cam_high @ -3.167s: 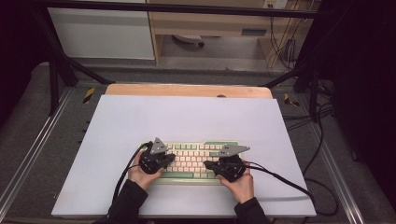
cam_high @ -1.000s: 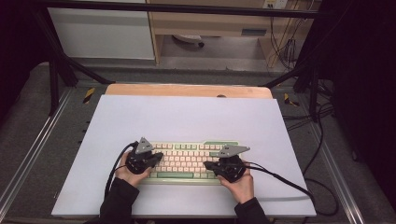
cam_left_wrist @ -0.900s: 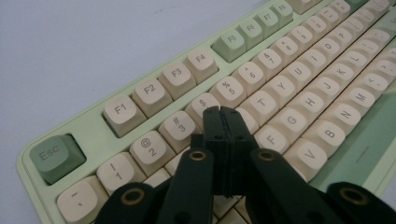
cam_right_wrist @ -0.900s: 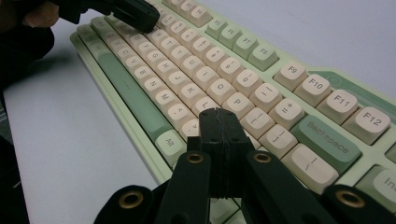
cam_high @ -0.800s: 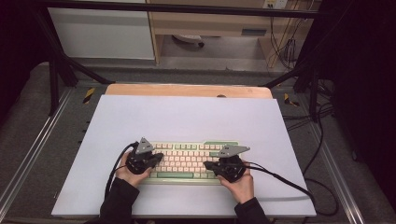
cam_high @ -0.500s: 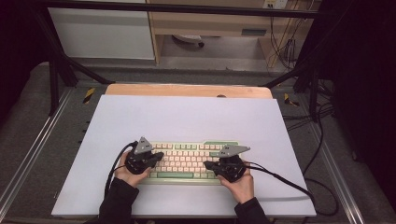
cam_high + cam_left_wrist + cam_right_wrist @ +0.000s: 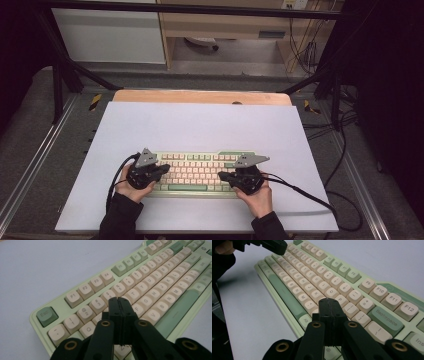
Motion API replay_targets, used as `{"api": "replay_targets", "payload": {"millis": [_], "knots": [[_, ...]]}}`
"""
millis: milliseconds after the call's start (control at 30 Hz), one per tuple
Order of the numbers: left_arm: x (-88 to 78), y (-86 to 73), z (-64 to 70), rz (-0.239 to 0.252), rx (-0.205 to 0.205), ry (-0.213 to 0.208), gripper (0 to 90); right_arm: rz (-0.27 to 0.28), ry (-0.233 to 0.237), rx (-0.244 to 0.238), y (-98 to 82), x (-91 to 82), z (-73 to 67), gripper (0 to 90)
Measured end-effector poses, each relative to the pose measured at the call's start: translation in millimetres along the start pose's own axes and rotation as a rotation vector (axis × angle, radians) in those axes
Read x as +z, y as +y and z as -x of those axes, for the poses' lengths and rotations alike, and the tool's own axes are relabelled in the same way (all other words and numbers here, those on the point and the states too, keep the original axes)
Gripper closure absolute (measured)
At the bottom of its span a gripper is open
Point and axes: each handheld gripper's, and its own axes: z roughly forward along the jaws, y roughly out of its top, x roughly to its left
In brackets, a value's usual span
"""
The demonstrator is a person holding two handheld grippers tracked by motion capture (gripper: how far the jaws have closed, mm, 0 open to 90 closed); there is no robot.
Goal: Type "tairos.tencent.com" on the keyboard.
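A pale green keyboard [image 7: 196, 172] with cream keys lies near the front of the white table top. My left gripper [image 7: 161, 171] hovers over the keyboard's left end, jaws pressed together with nothing between them. In the left gripper view its tip [image 7: 119, 300] sits just above the upper letter rows of the keyboard [image 7: 155, 272]. My right gripper [image 7: 223, 176] is over the right part, also shut and empty. Its tip [image 7: 329, 301] hangs above the keys near P and L on the keyboard [image 7: 317, 272]. The left gripper [image 7: 272, 245] shows at the far end.
The white mat [image 7: 200, 125] stretches wide behind the keyboard, with a wooden board edge [image 7: 200, 96] at the back. A black cable [image 7: 310, 192] trails off to the right from the right gripper. Metal frame rails [image 7: 30, 165] run along both table sides.
Since the oldest frame my left gripper has shifted left along the keyboard to its left end. Over the last second both grippers have kept still and shut.
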Motion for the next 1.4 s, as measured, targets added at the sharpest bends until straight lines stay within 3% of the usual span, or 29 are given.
{"api": "replay_targets", "payload": {"millis": [467,867,1400], "knots": [[-13.3,-15.8,-8.5,-0.004,-0.014,0.018,89.1,-0.004,0.019,-0.001,8.3,8.4,-7.0,90.0],[-19.1,-18.6,-10.9,0.008,-0.022,0.014,89.0,-0.011,0.06,-0.017,19.4,28.7,-20.8,90.0],[-18.1,-19.6,-12.0,0.006,-0.022,0.011,89.0,-0.042,0.078,-0.014,21.6,62.2,-33.8,90.0]]}}
